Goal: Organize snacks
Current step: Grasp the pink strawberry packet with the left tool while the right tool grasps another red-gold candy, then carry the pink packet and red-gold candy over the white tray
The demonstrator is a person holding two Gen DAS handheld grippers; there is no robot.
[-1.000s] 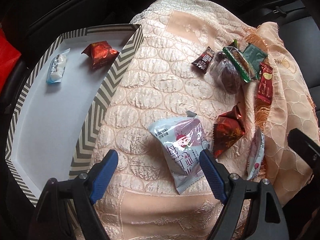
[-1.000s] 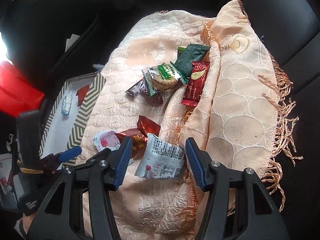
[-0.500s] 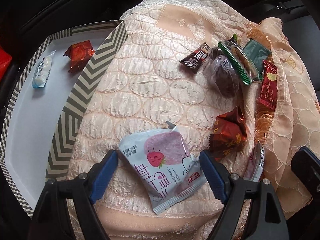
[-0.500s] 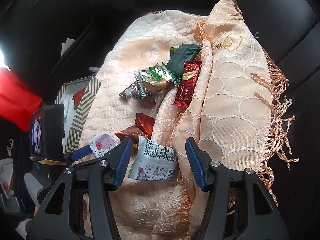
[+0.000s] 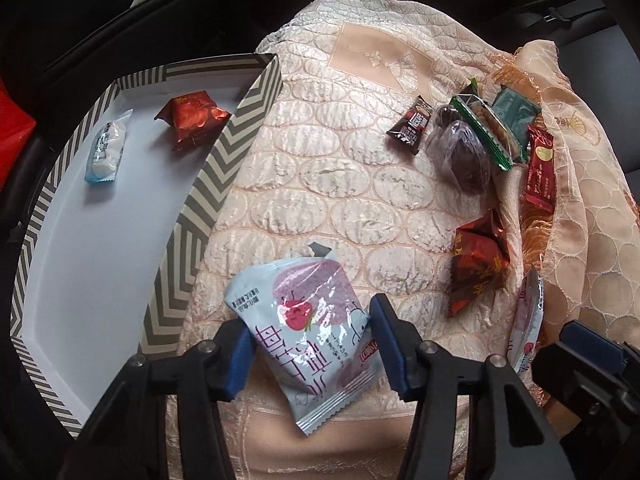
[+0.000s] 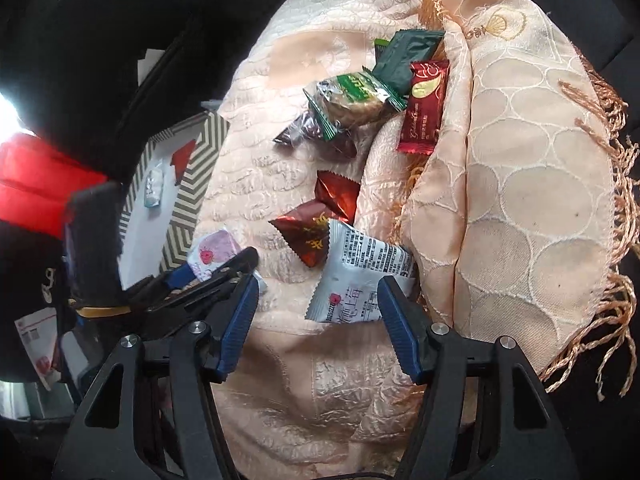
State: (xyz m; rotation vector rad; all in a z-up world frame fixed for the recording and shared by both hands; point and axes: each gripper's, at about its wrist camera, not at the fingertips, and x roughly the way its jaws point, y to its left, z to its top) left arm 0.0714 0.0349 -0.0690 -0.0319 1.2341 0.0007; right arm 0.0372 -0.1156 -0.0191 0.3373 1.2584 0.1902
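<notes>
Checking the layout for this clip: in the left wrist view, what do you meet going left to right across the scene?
White candy → red foil snack, both in the striped tray → strawberry packet between the left gripper fingers → brown chocolate → red bar.

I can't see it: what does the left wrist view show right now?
The left gripper has closed on a pale strawberry snack packet lying on a peach quilted cloth. A striped tray at left holds two sweets; more snacks lie at right.
</notes>
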